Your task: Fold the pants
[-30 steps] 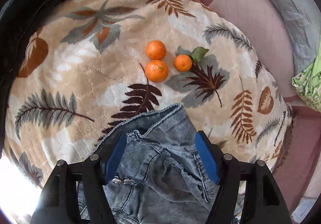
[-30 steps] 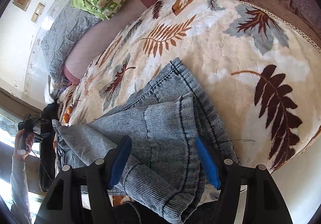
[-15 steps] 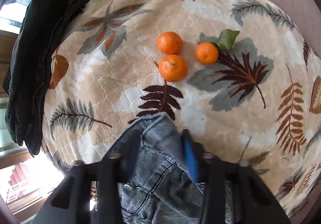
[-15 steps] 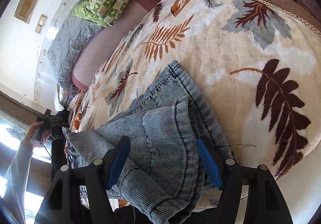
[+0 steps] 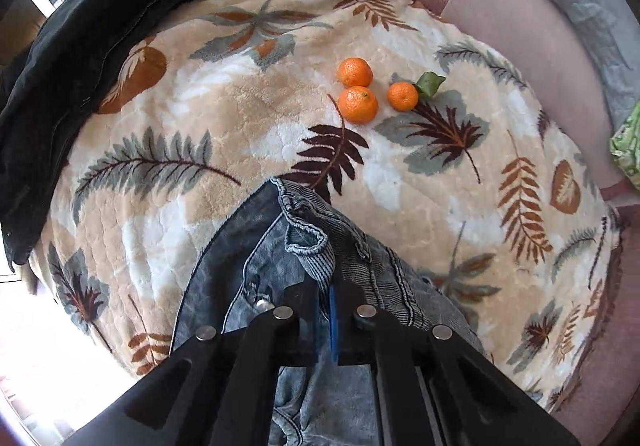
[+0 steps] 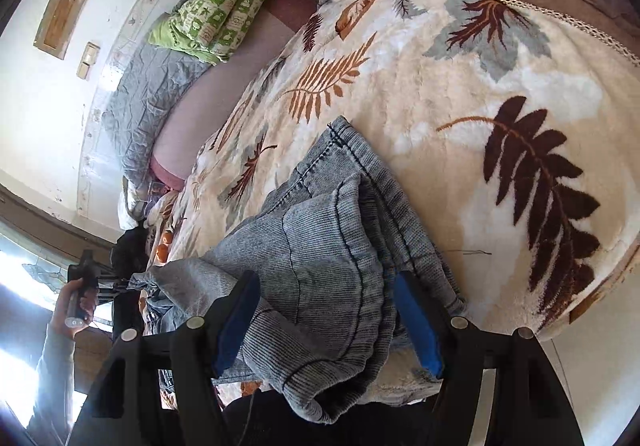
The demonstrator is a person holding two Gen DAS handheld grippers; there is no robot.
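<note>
Your left hand-held gripper (image 5: 326, 286) is clamped on the pants (image 5: 304, 242) waistband, just short of the oranges (image 5: 357, 104); your right hand-held gripper (image 6: 328, 310) straddles the leg hems, unclenched. Folding barely begun (pants bunched on the blanket (image 5: 240, 94)).

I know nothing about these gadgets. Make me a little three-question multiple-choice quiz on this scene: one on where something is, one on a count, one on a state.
1. Where do the oranges lie?
A. on the leaf-print blanket
B. on the jeans
C. on the dark jacket

2. How many oranges are there?
A. two
B. three
C. five

3. How do the two grippers stand?
A. both open
B. both shut
C. left gripper shut on the jeans, right gripper open

Answers:
1. A: they rest on the blanket, beyond the denim.
2. B: three show in the left wrist view, one beside a green leaf.
3. C: the left jaws meet with denim pinched between them; the right jaws stand wide apart around the jeans' other end.
</note>
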